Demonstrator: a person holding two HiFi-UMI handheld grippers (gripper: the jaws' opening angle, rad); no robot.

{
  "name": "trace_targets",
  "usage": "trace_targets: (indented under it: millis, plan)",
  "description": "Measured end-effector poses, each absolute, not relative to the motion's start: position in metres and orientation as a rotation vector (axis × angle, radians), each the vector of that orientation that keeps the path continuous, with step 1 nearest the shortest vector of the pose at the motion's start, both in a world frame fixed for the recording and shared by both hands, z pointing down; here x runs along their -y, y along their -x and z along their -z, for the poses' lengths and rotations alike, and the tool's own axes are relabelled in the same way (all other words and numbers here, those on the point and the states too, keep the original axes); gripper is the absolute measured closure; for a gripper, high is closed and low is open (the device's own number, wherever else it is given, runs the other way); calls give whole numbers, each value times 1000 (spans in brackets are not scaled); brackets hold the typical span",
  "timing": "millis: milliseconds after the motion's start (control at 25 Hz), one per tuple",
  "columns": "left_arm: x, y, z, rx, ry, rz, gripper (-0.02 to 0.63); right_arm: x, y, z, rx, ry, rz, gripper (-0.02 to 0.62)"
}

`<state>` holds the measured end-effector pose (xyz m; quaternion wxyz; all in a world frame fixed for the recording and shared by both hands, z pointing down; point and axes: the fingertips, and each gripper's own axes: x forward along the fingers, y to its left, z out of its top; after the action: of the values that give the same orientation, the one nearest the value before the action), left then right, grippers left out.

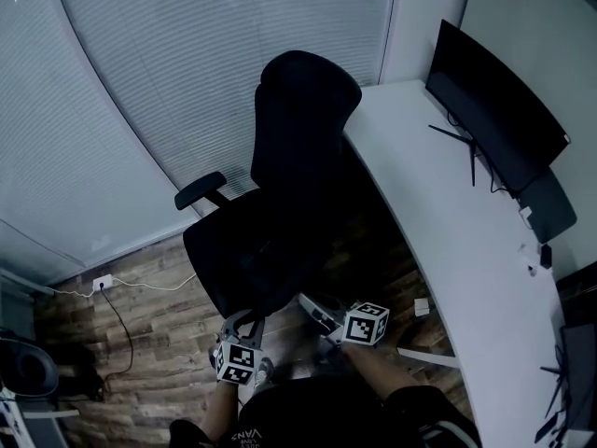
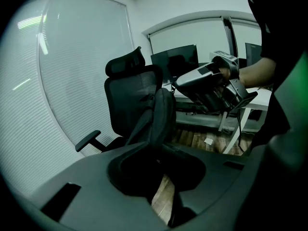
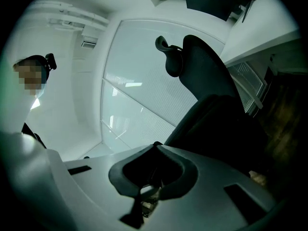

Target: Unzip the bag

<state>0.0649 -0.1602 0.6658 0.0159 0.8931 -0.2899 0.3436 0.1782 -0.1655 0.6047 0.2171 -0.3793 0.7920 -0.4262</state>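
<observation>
A black bag stands upright on the seat of a black office chair; in the head view it blends into the dark seat. My left gripper is low at the bag's near side, and its jaws are closed on a fold of the bag's black fabric. My right gripper reaches the bag's top from the right. In the right gripper view, this gripper has its jaws pressed together, with a small dark zipper pull pinched at the tips. Both grippers, left and right, sit at the chair's front edge.
A long white desk with a dark monitor runs along the right. The chair's armrest sticks out to the left. A wall socket with a cable lies on the wooden floor. Window blinds fill the back.
</observation>
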Motion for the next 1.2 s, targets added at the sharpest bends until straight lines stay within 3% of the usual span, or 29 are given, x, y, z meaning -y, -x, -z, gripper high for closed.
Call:
trace_targets:
  millis: [1200]
  plan:
    - [162,-74,-675,1190,-2570,-1026,514,235,-291,-622,-2156,1195,1228,548]
